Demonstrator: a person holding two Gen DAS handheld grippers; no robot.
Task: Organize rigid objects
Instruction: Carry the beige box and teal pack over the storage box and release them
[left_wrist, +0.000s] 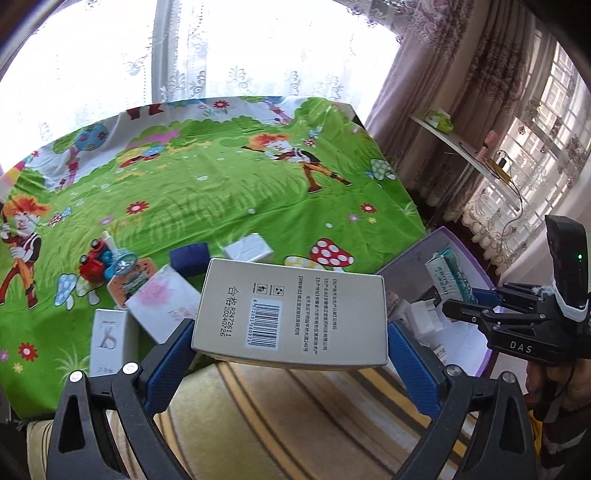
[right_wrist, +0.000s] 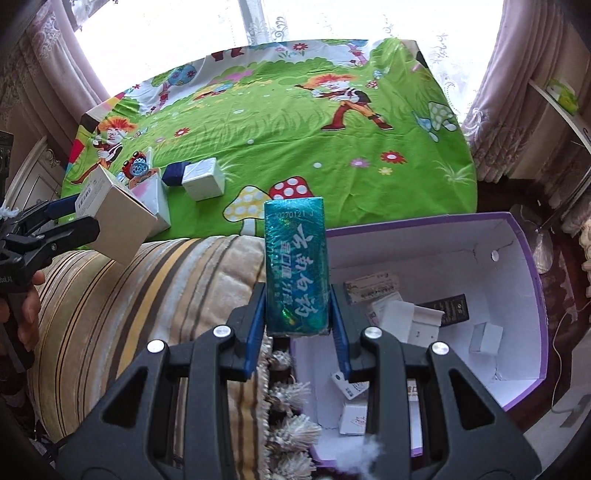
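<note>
The left gripper (left_wrist: 291, 328) has its jaws clamped on a flat beige cardboard box (left_wrist: 291, 314) printed with a barcode and "R2472611 20240726", long axis crosswise. The right gripper (right_wrist: 297, 306) grips a glossy teal carton (right_wrist: 295, 266) stamped "0270121", pointing forward, above the purple-rimmed white storage box (right_wrist: 517, 266).

Teal carton (right_wrist: 296, 266), perhaps silver box (left_wrist: 291, 314)

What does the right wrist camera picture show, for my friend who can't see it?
The right tongs grip a shiny teal box over a purple bin holding small boxes. Behind lies a green cartoon cloth.
</note>
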